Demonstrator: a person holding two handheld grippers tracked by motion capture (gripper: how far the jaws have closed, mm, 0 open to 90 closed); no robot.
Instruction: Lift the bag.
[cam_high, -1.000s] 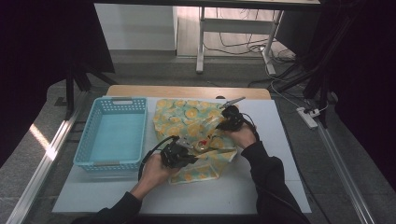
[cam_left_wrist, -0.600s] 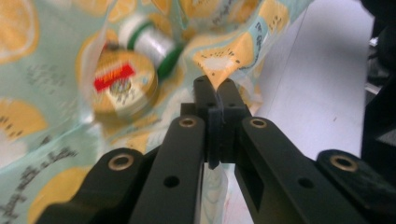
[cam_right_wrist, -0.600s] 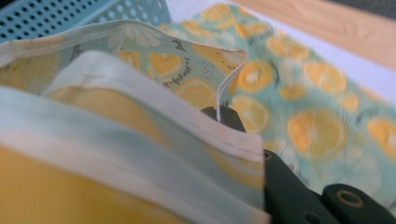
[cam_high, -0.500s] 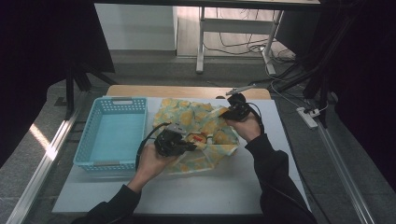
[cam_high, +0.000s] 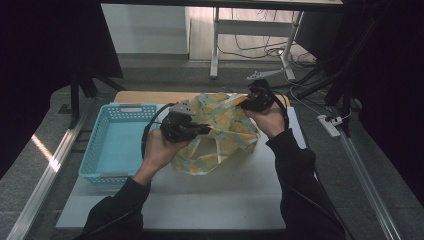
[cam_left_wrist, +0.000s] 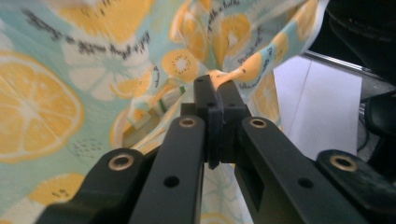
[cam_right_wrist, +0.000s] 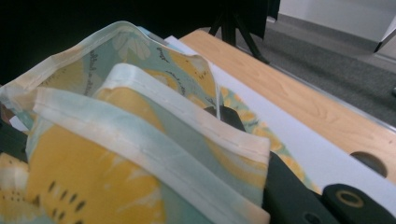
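We see the left gripper (cam_high: 206, 129) clamped on a pinch of the citrus-print cloth (cam_high: 225, 131), lifted above the white tabletop (cam_high: 220, 200). Farther off, the right gripper (cam_high: 245, 101) holds the hemmed edge; we cannot tell how its jaws stand. We judge a fold under way; next, lay the edges together, clear of the blue basket (cam_high: 116, 145).
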